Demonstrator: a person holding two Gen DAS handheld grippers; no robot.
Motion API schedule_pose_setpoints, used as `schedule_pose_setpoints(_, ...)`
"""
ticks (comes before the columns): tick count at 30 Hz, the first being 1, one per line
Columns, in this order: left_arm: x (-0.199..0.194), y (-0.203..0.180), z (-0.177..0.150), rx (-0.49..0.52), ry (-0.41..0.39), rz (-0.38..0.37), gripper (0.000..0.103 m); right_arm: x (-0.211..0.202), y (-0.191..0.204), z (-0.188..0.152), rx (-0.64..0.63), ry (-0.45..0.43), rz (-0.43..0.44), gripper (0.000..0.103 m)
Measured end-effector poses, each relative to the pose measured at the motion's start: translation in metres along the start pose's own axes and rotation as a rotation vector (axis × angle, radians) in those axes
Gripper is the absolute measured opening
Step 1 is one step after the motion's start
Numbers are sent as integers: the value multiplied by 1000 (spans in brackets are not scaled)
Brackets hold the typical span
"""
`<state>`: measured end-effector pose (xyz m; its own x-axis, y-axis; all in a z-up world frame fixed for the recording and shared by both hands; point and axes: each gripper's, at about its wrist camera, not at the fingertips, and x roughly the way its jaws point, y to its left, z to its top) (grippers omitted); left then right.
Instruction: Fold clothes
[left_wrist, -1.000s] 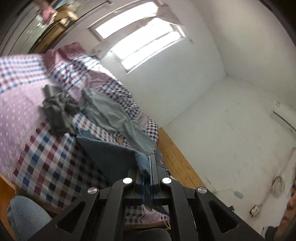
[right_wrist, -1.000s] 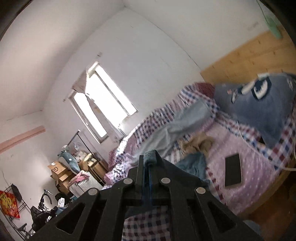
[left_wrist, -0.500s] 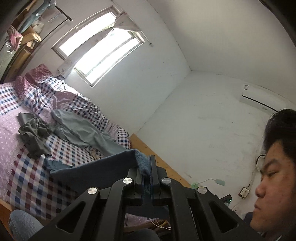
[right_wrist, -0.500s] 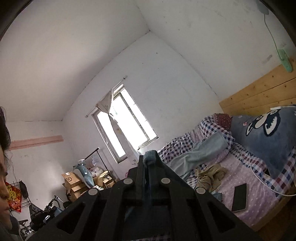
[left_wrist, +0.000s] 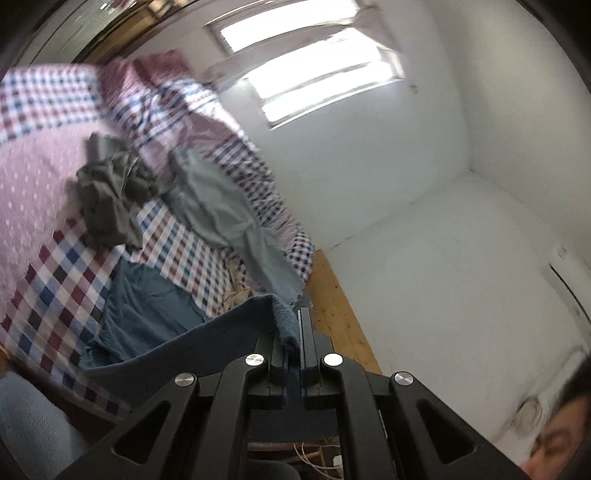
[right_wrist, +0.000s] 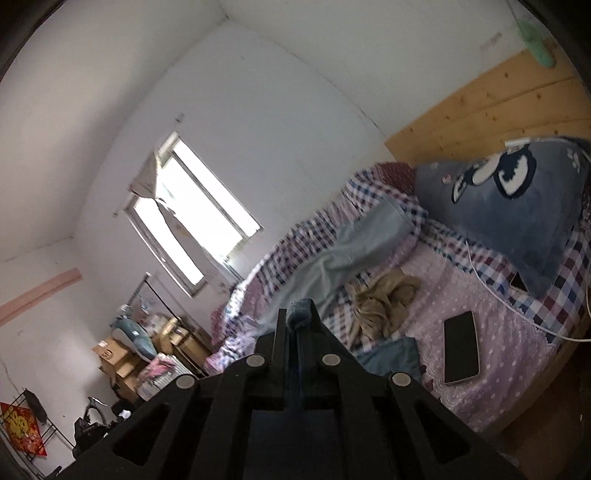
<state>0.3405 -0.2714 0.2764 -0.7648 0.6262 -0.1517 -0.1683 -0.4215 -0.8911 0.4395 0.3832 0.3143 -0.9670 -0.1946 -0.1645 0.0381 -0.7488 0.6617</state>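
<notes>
A dark blue fleecy garment (left_wrist: 207, 343) hangs stretched in the air over the near edge of the bed. My left gripper (left_wrist: 293, 325) is shut on one of its corners. Its edge runs away to the lower left. My right gripper (right_wrist: 300, 317) is shut on another corner, a blue tuft (right_wrist: 300, 312) poking out between the fingers. On the checked bedspread (left_wrist: 55, 266) lie a teal blue garment (left_wrist: 147, 314), a crumpled grey-green one (left_wrist: 107, 192), a pale blue one (left_wrist: 225, 210) and a tan one (right_wrist: 384, 302).
A black phone (right_wrist: 460, 347) lies on the dotted pink sheet near the bed's edge, with a white cable (right_wrist: 517, 302) beside it. A big blue cartoon pillow (right_wrist: 517, 221) leans on the wooden headboard (right_wrist: 491, 110). A person's head (left_wrist: 561, 435) and knee (left_wrist: 33, 424) are close by.
Both grippers have swung back down from pointing at the walls and window toward the bed, still holding the blue garment. The person's face has slid to the left view's corner.
</notes>
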Motion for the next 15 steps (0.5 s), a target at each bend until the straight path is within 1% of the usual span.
schedule_pose_setpoints(4,46,25,21,-53,24,63,2,47,-14,5,11,56,-46,1)
schedule_pose_setpoints(10,120,63,55,-100,58,180,2,125,-43,11,15,146,-114,2)
schedule_pose_setpoints(15,180,93,75,-125,80,288,2,210,-77,13,13,242,-197,2)
